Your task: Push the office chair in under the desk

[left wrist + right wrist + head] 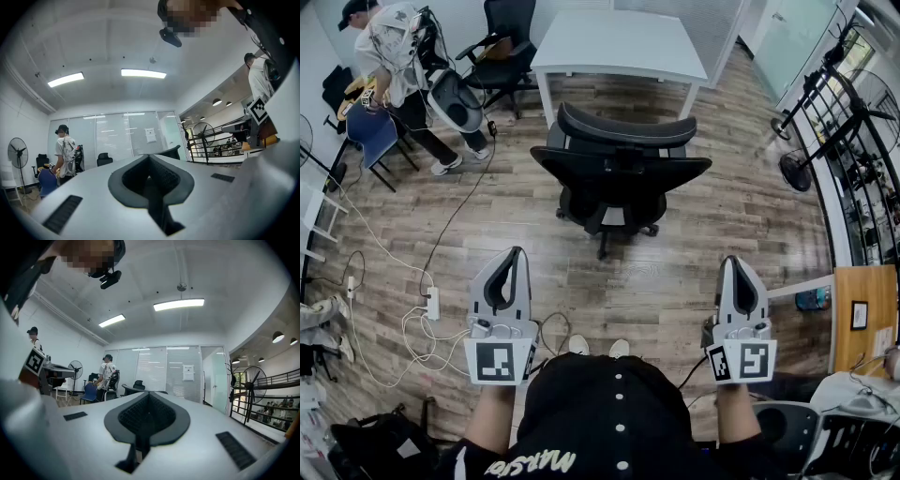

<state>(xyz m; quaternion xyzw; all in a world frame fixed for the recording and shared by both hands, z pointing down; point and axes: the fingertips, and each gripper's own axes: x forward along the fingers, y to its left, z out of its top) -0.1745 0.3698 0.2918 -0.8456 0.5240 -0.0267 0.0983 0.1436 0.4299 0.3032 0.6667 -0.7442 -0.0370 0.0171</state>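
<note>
A black office chair [614,169] stands on the wood floor with its backrest toward me and its seat facing the white desk [614,42] behind it. It is pulled out, clear of the desk's front edge. My left gripper [514,255] is shut and empty, held level well short of the chair's back. At the same distance on the other side, my right gripper [738,267] is also shut with nothing in it. In the left gripper view the chair's headrest [169,152] peeks over the closed jaws; in the right gripper view its top [133,390] barely shows.
A person [394,56] stands at the far left beside a blue chair [370,127] and another black chair [502,52]. Cables and a power strip [431,302] lie on the floor at left. Fans [797,169] and a railing stand at right.
</note>
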